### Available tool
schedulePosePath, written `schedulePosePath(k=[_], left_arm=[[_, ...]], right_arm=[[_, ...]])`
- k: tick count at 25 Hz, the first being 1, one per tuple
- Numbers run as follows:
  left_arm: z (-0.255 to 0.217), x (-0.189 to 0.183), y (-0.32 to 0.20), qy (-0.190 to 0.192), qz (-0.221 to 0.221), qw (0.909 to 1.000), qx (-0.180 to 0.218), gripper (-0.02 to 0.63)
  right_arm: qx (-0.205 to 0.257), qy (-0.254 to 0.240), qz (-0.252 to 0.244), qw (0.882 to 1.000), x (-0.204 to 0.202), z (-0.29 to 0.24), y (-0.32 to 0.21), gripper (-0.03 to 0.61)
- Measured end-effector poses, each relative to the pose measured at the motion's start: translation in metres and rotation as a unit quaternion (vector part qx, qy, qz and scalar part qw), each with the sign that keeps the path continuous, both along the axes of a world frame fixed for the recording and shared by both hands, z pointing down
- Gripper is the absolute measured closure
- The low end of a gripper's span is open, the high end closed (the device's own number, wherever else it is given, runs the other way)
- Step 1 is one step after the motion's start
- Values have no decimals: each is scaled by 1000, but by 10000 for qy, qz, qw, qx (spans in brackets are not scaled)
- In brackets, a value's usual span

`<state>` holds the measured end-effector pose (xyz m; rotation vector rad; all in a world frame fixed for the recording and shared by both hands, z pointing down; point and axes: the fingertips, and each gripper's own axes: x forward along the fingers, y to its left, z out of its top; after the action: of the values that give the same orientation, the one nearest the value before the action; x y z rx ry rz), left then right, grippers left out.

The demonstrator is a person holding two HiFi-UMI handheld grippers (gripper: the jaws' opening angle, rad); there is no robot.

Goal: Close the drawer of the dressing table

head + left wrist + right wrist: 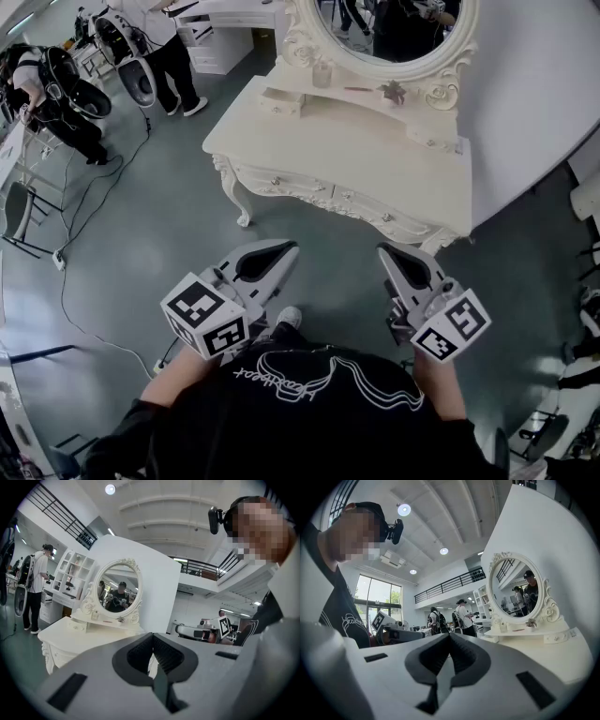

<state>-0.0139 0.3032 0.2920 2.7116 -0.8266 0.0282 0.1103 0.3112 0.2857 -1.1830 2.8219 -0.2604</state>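
Both grippers were held level in front of the person's body and neither had reached the furniture. The left gripper (284,253) had its jaws pressed together with nothing between them. The right gripper (390,251) was the same, closed and empty.

The cream-white carved dressing table (361,145) stood ahead of both grippers with open floor between. Its long axis ran left to right and slanted down toward the right in the head view. An oval ornate-framed mirror (300,42) sat at the back of it.

The row of knobbed front drawers (328,193) faced the grippers and looked flush from above. A small cream drawer box (281,101) on the tabletop's left may have been pulled out slightly, but at this size I couldn't tell.

Judgement: the approach had not started and the task was at its beginning. The right gripper was nearer the front's right end and the left gripper nearer the middle. The push would go straight ahead, across the table's long axis.
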Motion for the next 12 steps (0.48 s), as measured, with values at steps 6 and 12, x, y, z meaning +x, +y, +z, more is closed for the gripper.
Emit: schedulePosePath(k=[6,12], left_arm=[[2,-3,21,14,-109,9999,-98,611],[-6,-5,39,-99,-87,9998,138,611]], right_arm=[[22,-11,-100,9999,-2,0,22,575],[58,146,-276,9995,-13,3,39,575]])
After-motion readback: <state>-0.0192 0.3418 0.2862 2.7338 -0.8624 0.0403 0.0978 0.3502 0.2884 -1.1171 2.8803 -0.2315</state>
